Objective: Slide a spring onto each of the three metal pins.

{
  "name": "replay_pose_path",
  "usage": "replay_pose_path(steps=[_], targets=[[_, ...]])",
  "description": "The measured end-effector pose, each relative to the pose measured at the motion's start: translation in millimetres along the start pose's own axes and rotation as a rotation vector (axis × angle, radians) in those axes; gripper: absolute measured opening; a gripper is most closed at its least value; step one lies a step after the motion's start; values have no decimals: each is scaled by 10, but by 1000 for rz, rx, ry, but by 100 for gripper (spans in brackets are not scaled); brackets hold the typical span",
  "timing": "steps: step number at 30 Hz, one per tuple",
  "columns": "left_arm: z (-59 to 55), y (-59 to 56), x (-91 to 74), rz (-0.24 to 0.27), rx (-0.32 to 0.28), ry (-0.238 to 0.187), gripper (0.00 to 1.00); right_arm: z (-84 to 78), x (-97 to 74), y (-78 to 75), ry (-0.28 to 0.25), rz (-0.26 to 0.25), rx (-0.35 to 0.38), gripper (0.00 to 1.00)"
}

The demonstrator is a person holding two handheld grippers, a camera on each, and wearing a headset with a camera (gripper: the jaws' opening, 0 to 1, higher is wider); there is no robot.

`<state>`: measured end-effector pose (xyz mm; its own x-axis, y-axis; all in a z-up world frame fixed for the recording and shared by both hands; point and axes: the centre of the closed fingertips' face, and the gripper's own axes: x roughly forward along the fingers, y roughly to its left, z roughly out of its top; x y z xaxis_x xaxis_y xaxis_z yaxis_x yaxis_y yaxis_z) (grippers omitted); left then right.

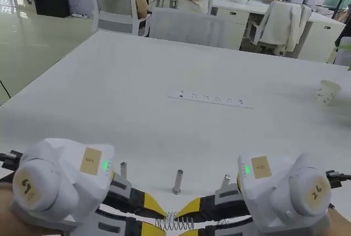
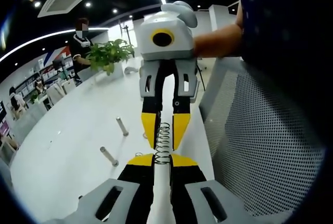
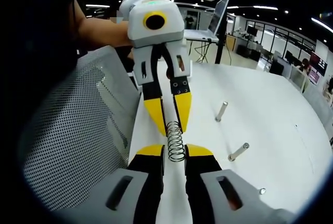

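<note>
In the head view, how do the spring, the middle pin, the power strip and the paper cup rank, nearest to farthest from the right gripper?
1. Spring, at the right gripper tips.
2. Middle pin, just ahead.
3. Power strip, farther ahead, central.
4. Paper cup, far right.

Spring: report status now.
Left gripper shut on one end of the spring, right gripper on the other. Spring held level between them. Three pins bare; nothing between spring and pins.

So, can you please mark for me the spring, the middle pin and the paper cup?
spring [image 1: 175,223]: head view, on its middle coils.
middle pin [image 1: 178,180]: head view, on its upright shaft.
paper cup [image 1: 328,91]: head view, on its side wall.
</note>
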<state>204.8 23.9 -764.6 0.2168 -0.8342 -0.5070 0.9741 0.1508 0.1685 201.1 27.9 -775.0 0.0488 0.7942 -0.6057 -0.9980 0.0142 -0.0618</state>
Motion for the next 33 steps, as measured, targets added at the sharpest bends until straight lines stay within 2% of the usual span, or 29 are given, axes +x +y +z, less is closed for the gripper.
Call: replay_pose_path(steps=[2, 16, 28, 33], targets=[[1, -5, 3, -1, 0, 1, 2, 5, -1, -17, -4, -10, -1, 9], [-7, 8, 34, -1, -1, 3, 2, 54, -32, 0, 6, -16, -3, 9], [-46, -2, 70, -9, -8, 3, 2, 115, -12, 14, 47, -4, 14, 8], [-66, -19, 105, -20, -5, 6, 2, 93, 5, 23, 101, 8, 40, 8]])
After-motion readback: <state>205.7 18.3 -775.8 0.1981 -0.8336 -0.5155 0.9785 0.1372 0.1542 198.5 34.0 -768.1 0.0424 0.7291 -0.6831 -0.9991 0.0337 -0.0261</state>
